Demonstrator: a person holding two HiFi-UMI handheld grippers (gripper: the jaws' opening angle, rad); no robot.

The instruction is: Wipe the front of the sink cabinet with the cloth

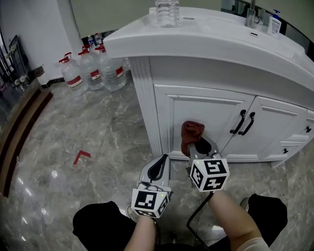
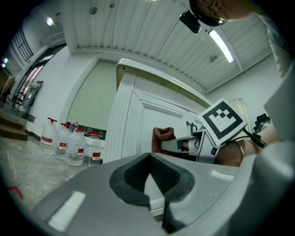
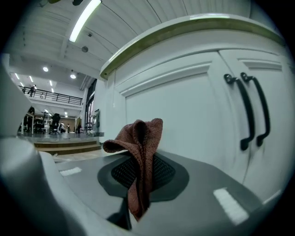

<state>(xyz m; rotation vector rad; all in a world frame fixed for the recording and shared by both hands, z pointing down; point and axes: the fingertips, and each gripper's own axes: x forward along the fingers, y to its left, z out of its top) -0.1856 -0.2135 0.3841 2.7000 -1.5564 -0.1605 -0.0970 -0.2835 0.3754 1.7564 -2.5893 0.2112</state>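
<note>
Head view: white sink cabinet [image 1: 196, 108] stands on a grey marbled floor [image 1: 103, 142]. Two doors, with a pair of black handles [image 1: 244, 122] where they meet.

Right gripper [image 1: 197, 146] is raised to the lower part of the left door. Its jaws are clamped on a rust-brown cloth [image 1: 192, 132]. In the right gripper view the cloth [image 3: 140, 138] is pinched between the dark pads of the gripper [image 3: 143, 177], bunched and standing up past the tips, one fold drooping left. The door panel [image 3: 184, 101] sits right behind it; whether cloth touches the panel cannot be told. The handles [image 3: 251, 110] are off to the right.

Left gripper [image 1: 160, 165] is lower and left of the right one, near the cabinet's fluted corner post. In the left gripper view its jaws [image 2: 150, 177] are together with nothing between them. The same view shows the cloth [image 2: 162, 136] against the cabinet [image 2: 138, 124].

Water jugs [image 1: 93, 68] with red caps are grouped on the floor left of the cabinet, well apart from both grippers. A clear bottle [image 1: 168, 12] stands on the countertop. There is a red tape mark [image 1: 81, 156] on the floor at left.
</note>
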